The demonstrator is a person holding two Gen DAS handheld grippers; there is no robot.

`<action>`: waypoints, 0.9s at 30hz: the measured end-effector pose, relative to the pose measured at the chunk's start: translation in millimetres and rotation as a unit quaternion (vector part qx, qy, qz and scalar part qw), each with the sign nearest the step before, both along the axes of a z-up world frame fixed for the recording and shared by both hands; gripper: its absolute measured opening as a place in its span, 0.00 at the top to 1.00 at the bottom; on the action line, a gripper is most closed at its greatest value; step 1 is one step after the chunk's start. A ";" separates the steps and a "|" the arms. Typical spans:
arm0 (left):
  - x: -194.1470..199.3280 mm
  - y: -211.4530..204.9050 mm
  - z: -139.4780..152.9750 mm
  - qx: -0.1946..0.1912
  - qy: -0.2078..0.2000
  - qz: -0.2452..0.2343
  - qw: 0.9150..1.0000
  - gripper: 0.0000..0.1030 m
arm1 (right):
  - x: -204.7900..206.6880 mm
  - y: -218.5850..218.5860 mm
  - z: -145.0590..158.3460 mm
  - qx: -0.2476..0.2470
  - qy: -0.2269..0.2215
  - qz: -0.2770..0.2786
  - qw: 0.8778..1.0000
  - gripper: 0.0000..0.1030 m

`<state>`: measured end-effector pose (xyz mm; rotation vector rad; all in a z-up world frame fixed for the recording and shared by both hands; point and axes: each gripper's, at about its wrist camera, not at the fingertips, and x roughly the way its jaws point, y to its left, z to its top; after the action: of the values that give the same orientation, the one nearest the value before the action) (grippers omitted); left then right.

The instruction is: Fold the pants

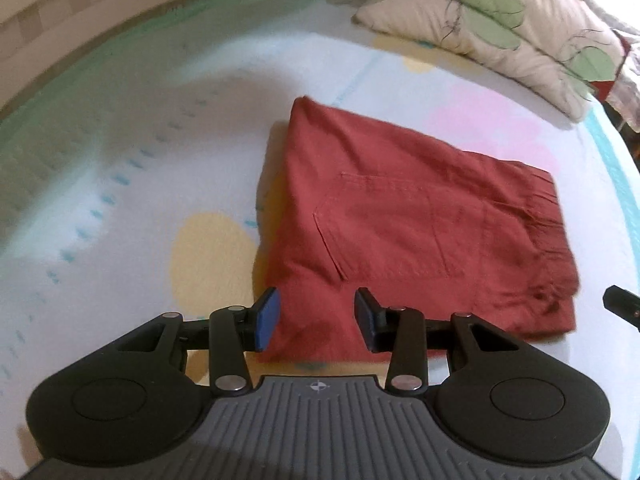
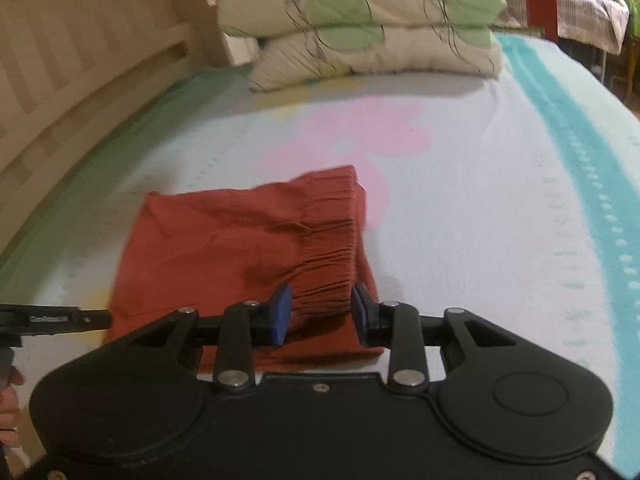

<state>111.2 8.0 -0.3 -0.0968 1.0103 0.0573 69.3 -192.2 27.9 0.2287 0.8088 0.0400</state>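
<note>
Both tools are seen from above and behind, angled downward toward the bed. The left gripper (image 1: 316,322) is held over the near edge of the folded rust-red cotton pants (image 1: 404,216); its two blue-padded fingers (image 1: 267,318) stand apart with nothing clamped between them. The right gripper (image 2: 321,314) is poised over the gathered elastic waistband (image 2: 332,264) at the near right corner of the same garment; its jaws are likewise parted and no cloth is pinched.

One pair of pants is counted, lying flat as a compact rectangle on the pale patterned bedsheet (image 1: 132,184), with one back pocket (image 1: 384,228) facing up. Two cream pillows with green leaf print (image 2: 360,24) are stacked at the far end.

In the right wrist view the left gripper's finger is cut off at the left border, and a hand (image 2: 10,392) is only partly visible there. Both views are slightly blurred.
</note>
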 end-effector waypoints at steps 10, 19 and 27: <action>-68.6 -30.5 27.6 0.095 -0.068 -0.023 0.993 0.61 | -47.4 23.4 3.3 -0.002 0.006 0.005 1.000 0.56; -73.7 -14.2 19.8 0.002 -0.029 0.022 0.999 0.61 | -61.6 32.6 6.8 -0.015 -0.009 0.012 1.000 0.55; -69.4 -21.2 8.2 0.016 -0.010 0.016 1.000 0.61 | -60.9 35.4 -0.1 -0.017 0.005 0.018 1.000 0.55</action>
<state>41.9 -13.2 7.9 -0.0834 0.9880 0.1019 8.5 -156.8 27.7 0.1823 0.8221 0.0586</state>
